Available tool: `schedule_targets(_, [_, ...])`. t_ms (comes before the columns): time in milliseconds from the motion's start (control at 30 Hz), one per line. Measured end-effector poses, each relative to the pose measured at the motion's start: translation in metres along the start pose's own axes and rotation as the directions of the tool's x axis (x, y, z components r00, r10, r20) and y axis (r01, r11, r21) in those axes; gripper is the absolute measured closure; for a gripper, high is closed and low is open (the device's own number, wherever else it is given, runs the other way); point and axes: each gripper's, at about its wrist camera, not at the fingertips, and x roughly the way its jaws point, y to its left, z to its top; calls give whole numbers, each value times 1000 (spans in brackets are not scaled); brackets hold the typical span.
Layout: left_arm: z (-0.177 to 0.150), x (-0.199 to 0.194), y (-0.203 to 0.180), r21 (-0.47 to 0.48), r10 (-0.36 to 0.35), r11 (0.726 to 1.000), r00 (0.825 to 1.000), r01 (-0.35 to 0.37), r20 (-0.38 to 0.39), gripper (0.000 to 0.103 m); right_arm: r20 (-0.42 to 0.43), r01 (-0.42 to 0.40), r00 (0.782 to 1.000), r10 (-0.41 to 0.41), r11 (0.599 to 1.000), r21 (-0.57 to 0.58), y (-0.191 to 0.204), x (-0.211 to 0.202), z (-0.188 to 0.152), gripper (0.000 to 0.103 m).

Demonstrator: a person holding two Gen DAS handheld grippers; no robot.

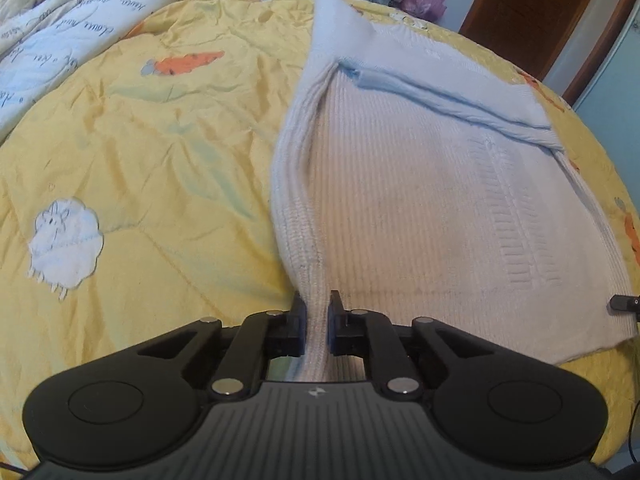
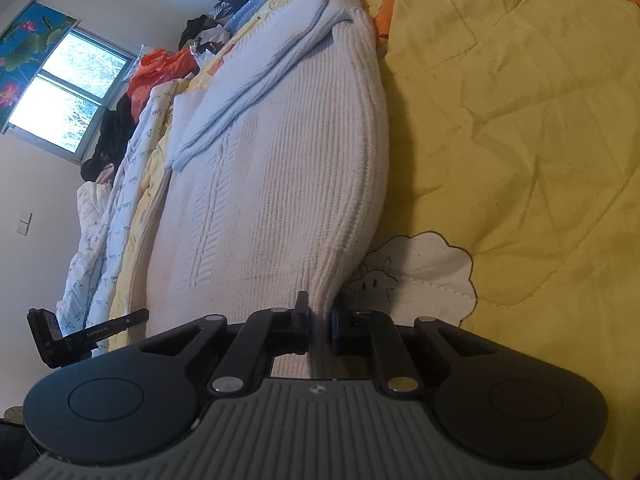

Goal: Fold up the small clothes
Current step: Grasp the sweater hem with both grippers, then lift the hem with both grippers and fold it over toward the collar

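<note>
The left gripper (image 1: 317, 312) has its fingers pinched tight on the near left hem of the white knit sweater (image 1: 420, 200); the right gripper (image 2: 320, 320) clamps the opposite hem corner; the sweater lies flat on the yellow quilt (image 1: 160, 140), sleeve folded across.

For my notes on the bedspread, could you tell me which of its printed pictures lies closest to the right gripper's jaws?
The white sheep, just right of the right gripper, beside the sweater edge it clamps. The orange carrot sits far up near the sweater's top.
</note>
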Motion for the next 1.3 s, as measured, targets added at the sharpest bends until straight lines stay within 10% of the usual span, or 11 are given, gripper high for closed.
schedule_targets(233, [56, -19, 4, -42, -138, 989, 983, 144, 123, 94, 114, -134, 985, 133, 991, -3, 15, -21, 34, 89])
schedule_targets(433, [138, 1, 7, -79, -202, 971, 950, 226, 240, 94, 279, -287, 916, 288, 957, -44, 34, -16, 112, 89])
schedule_targets(600, [237, 48, -4, -45, -185, 977, 934, 208, 306, 94, 346, -345, 869, 354, 934, -91, 49, 14, 209, 89])
schedule_targets(733, [314, 117, -8, -76, -68, 992, 946, 97, 318, 93, 396, -272, 880, 263, 962, -35, 41, 57, 297, 87])
schedule_targets(867, [348, 161, 19, -273, -80, 954, 983, 124, 165, 85, 400, -110, 917, 13, 969, 221, 9, 108, 353, 33])
schedule_targets(967, [331, 138, 36, -293, -147, 930, 957, 220, 251, 67, 416, -135, 908, 53, 976, 170, 11, 107, 338, 30])
schedule_targets(1033, [312, 116, 47, -307, -80, 933, 940, 188, 332, 13, 416, -146, 905, 90, 984, 105, 13, 98, 316, 25])
schedule_targets(1133, [275, 93, 63, -324, -41, 928, 913, 185, 405, 8, 411, -143, 906, 105, 988, 64, 6, 76, 266, 26])
schedule_targets(1300, [210, 101, 60, -389, -81, 898, 948, 203, 309, 8, 411, -98, 910, 51, 991, 94, -12, 48, 197, 27])
